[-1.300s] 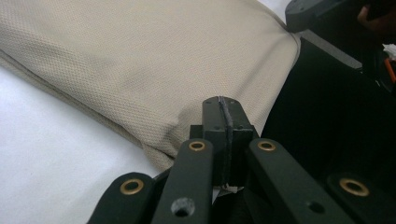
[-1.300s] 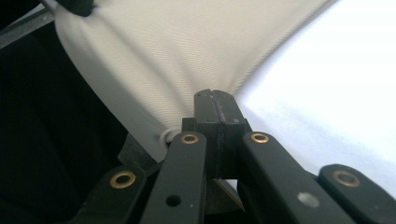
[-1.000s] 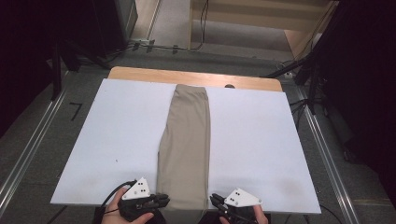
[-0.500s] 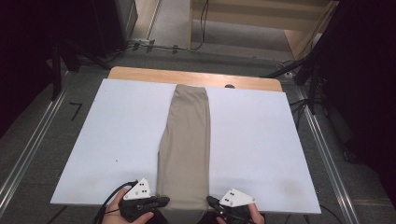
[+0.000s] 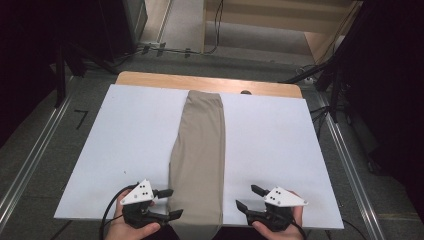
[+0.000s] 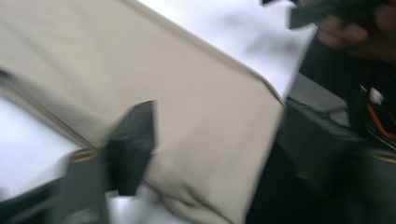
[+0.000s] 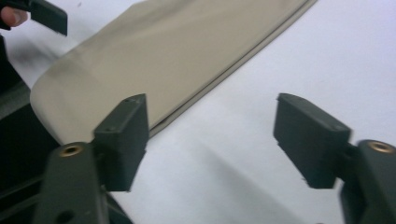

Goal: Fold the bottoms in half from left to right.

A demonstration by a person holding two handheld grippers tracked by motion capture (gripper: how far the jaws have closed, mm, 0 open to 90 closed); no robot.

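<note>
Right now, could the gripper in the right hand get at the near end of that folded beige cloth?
Probably yes. The right gripper has its jaws open beside the beige cloth, with bare white board between them and nothing in the way. The left gripper sits at the cloth's other edge, clear of that path.

This looks like a lab or recording studio: a desk [image 5: 150, 120] covered with a plain white board stands between metal floor rails [image 5: 30, 165], with loose cables [image 5: 215, 20] on grey carpet and dark stands (tripod legs, seemingly) around it.
</note>
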